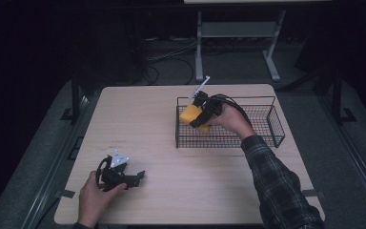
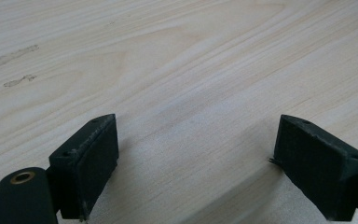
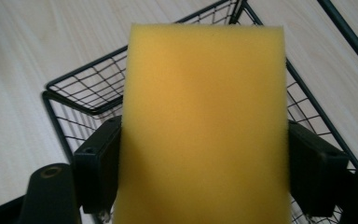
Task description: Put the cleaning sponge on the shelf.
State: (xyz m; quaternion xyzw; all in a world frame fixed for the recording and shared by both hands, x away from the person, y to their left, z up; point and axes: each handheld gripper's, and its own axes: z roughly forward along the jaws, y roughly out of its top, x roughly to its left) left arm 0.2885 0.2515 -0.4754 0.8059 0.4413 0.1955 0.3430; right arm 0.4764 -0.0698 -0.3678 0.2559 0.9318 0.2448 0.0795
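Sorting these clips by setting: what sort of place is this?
Probably a lab or recording room: a lone wooden table on grey floor, cables behind it, dark surroundings, a wire basket and a yellow sponge.

The sponge (image 3: 205, 121) is a yellow block with flat sides and a soft, bumpy skin. It sits between the two black jaws of the right claw (image 1: 201, 114), which press on its two sides. It stands up tall out of the jaws, with its top edge straight and level. The basket (image 1: 267, 125) is made of thin black wire with square holes. It lies just under and behind that claw, on the pale wood surface (image 1: 138, 119). The sponge is up in the air above the left end of the basket.
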